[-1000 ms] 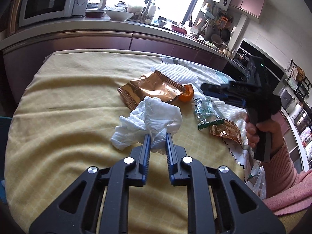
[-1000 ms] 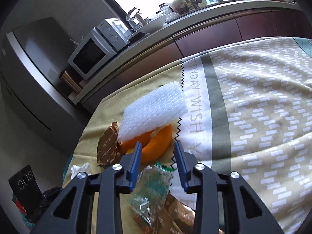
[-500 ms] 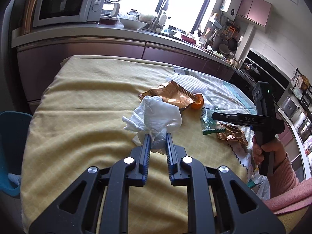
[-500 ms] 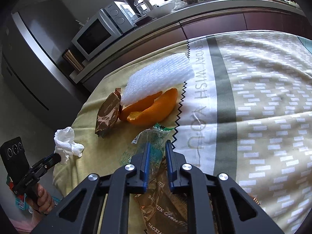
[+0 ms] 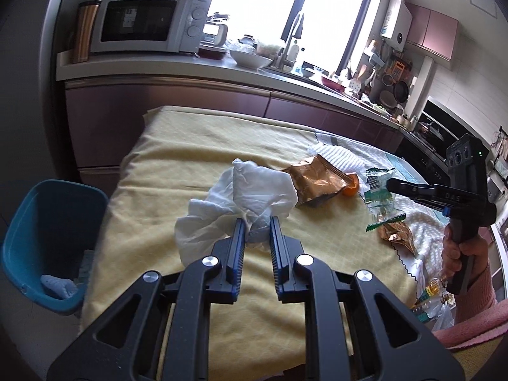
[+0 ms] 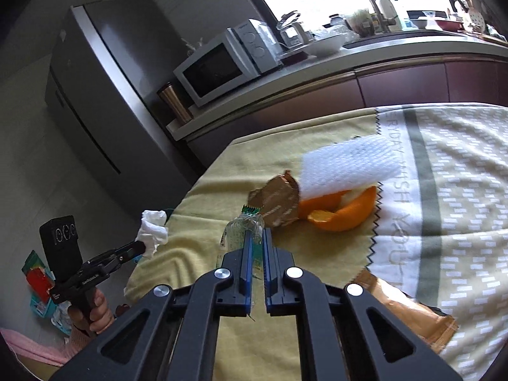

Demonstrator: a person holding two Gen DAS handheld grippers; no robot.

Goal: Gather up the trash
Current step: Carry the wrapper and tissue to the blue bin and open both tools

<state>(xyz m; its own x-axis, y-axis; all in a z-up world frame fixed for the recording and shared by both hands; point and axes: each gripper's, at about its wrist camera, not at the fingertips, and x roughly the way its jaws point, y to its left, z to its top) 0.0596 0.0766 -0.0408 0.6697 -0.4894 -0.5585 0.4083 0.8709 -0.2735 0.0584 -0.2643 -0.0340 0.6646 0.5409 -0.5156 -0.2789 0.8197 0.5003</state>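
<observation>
My left gripper (image 5: 257, 222) is shut on a crumpled white tissue (image 5: 247, 190), held up over the yellow tablecloth (image 5: 190, 158). In the right wrist view the same tissue (image 6: 154, 231) hangs from the left gripper (image 6: 139, 247) past the table's left edge. My right gripper (image 6: 257, 236) has its jaws closing tight on a clear, green-printed wrapper (image 6: 241, 231), with the pads pressing it. From the left wrist view that wrapper (image 5: 379, 197) dangles at the right gripper (image 5: 390, 185) above the table.
A blue bin (image 5: 47, 222) stands on the floor left of the table. On the cloth lie a brown snack bag (image 5: 314, 177), orange peel (image 6: 343, 212), white foam netting (image 6: 349, 165) and another brown wrapper (image 6: 406, 311). A kitchen counter with a microwave (image 5: 143, 25) runs behind.
The right gripper shut on the clear green wrapper and lifted it. The left gripper raised the tissue off the cloth and swung left, bringing the blue bin into view.
</observation>
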